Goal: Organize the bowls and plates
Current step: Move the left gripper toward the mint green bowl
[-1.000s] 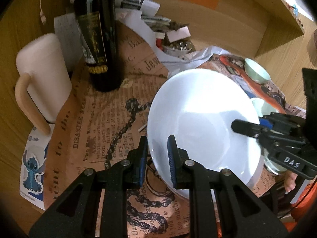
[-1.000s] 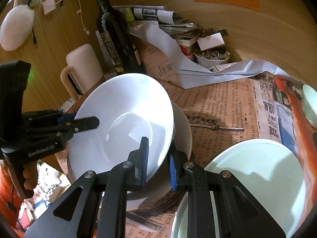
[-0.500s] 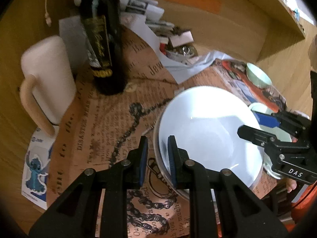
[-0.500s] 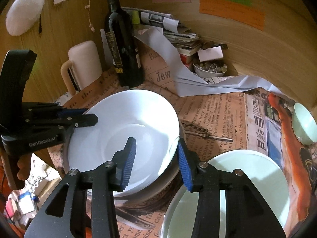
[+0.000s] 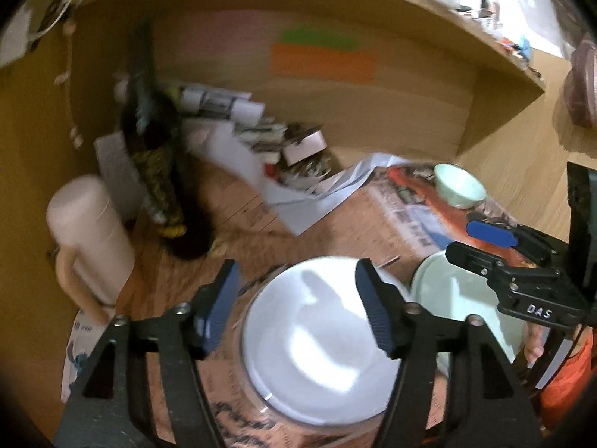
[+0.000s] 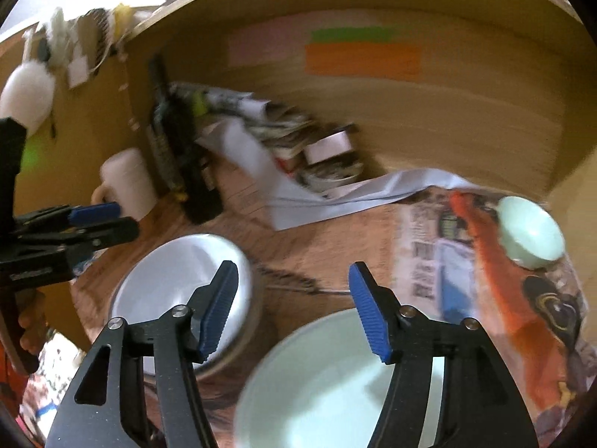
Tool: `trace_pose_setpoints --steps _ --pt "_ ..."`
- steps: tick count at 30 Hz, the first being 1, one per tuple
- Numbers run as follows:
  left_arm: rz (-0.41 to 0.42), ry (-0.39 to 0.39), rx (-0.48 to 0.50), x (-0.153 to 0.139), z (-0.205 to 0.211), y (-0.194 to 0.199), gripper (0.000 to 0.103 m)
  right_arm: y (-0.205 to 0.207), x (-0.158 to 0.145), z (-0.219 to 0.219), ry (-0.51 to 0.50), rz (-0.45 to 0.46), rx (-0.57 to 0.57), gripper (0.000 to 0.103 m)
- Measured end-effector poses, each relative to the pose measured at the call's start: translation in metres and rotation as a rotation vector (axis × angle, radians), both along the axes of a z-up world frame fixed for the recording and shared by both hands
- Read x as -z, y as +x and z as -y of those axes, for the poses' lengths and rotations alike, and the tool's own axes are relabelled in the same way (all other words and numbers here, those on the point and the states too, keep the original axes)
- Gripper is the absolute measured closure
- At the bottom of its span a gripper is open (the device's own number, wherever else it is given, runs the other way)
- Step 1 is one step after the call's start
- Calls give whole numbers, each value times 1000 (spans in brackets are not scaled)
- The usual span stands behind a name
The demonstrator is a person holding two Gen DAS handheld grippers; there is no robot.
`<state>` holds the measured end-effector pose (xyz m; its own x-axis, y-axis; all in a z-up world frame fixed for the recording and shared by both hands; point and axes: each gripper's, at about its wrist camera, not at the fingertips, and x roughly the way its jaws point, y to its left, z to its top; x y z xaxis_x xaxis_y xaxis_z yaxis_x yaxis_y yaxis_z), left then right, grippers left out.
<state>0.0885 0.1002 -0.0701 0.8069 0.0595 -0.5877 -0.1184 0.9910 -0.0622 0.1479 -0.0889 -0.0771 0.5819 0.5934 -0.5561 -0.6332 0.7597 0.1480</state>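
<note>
Opening within the last half second, both sets of jaws are now seen apart with nothing pressed between the pads. The left gripper (image 5: 296, 298) is held above the white bowl (image 5: 317, 351), whose rim it pinched a second ago; the bowl is no longer gripped. The right gripper (image 6: 293, 298) has likewise been freed from the opposite rim and is now raised between the white bowl and the pale green plate (image 6: 335, 380).

Taking the white bowl as landmark: it is now nested level in a grey-rimmed dish (image 6: 250, 321), where a second ago it was tilted and carried by both grippers. The pale green plate lies just beside it on the right, and the small green bowl (image 6: 530, 235) is set well beyond it, further right. A dark bottle (image 5: 164, 183) and a cream mug (image 5: 89, 239) are seen behind it to the left.

One stacking step is judged complete; the green pieces are judged still to be sorted.
</note>
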Motion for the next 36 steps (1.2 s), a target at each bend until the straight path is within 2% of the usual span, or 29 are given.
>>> trace_pose_setpoints --steps 1,3,5,12,21,26,30,36 --pt "6 0 4 -2 4 4 31 5 -1 7 5 -4 18 43" --pt "20 -1 12 -7 15 13 15 15 -2 23 19 -14 55 42" --pt "32 -9 26 -10 24 21 8 26 -3 42 33 -21 101 42" --pt "2 -12 91 -16 61 66 8 64 1 96 -19 0 299 40" --pt "-85 -71 154 -11 98 134 8 118 22 147 -53 -78 482 40" --pt "-149 -51 188 -2 108 173 8 148 29 162 -51 -121 552 40" --pt "-208 -32 210 5 113 205 8 174 39 167 -43 -190 576 40" --pt "-245 -11 230 10 117 235 8 203 57 174 -64 -240 615 40"
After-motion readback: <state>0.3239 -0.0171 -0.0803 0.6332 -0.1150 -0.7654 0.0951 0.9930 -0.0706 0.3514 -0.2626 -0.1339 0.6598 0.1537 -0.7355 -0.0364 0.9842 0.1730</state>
